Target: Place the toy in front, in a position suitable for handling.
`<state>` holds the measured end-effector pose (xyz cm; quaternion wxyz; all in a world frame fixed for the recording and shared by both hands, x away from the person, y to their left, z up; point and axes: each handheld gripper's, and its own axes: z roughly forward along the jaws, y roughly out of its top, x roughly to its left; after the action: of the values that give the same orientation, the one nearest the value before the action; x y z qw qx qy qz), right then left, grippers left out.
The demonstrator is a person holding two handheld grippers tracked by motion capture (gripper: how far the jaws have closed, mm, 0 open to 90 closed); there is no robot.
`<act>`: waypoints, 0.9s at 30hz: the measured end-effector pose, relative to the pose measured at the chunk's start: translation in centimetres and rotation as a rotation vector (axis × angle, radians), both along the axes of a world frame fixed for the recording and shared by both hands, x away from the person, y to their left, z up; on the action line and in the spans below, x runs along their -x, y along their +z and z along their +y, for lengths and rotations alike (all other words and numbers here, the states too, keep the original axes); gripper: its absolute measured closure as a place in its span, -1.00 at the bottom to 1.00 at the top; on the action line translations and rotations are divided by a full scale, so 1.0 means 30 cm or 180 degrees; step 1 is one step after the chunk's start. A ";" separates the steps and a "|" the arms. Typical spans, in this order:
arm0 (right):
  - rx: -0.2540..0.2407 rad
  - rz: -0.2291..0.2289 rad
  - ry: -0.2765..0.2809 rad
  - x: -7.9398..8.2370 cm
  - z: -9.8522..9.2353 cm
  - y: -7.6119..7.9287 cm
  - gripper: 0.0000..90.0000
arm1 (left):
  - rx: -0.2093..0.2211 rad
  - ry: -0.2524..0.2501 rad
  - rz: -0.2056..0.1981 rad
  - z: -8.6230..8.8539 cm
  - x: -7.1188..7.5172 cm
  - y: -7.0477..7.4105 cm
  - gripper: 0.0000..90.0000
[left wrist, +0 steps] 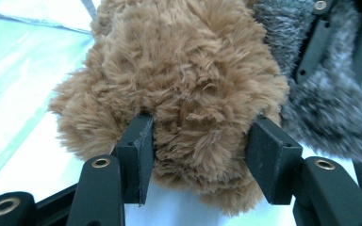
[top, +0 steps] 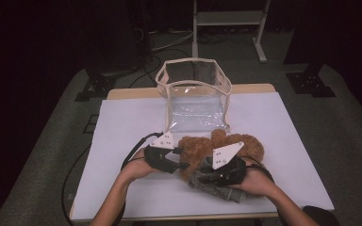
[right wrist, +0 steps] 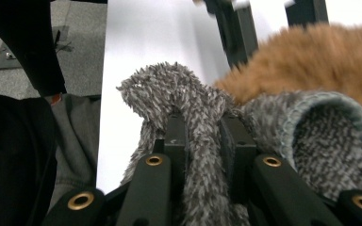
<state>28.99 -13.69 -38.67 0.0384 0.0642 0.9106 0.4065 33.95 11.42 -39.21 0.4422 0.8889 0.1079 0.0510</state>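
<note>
A brown plush bear (top: 238,143) lies on the white table cover in front of me. A grey fuzzy knitted piece (top: 217,190) sits against its near end. In the left gripper view my left gripper (left wrist: 200,150) is shut on the bear (left wrist: 188,70), with both pads pressed into the fur. In the right gripper view my right gripper (right wrist: 205,136) is shut on a fold of the grey knit (right wrist: 169,89), whose open mouth (right wrist: 330,136) faces the bear (right wrist: 311,56). From above, the left gripper (top: 181,159) is at the bear's left and the right gripper (top: 209,173) at its near side.
A clear plastic bag with cream trim (top: 195,94) stands open behind the bear. The white cover (top: 132,117) has free room left and right. A white frame's legs (top: 228,19) stand on the floor beyond the table. Cables trail off the table's left side.
</note>
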 end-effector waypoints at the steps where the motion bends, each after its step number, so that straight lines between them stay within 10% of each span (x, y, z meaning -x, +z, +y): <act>1: 0.0001 0.0005 -0.0022 0.001 -0.012 -0.003 0.66 | 0.0011 0.0003 -0.0005 0.001 0.001 0.003 0.02; 16: -0.0168 -0.0235 -0.0276 -0.077 -0.042 0.133 0.66 | -0.0061 -0.0129 -0.0014 -0.021 0.029 -0.004 -0.02; 27: -0.0135 -0.0016 -0.0364 -0.134 -0.040 0.116 0.66 | -0.0048 -0.0121 -0.0078 -0.007 0.042 0.012 -0.11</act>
<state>33.01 -14.88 -35.20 0.0625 0.1159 0.8965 0.4230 32.70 11.21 -38.84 0.4377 0.8934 0.0851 0.0543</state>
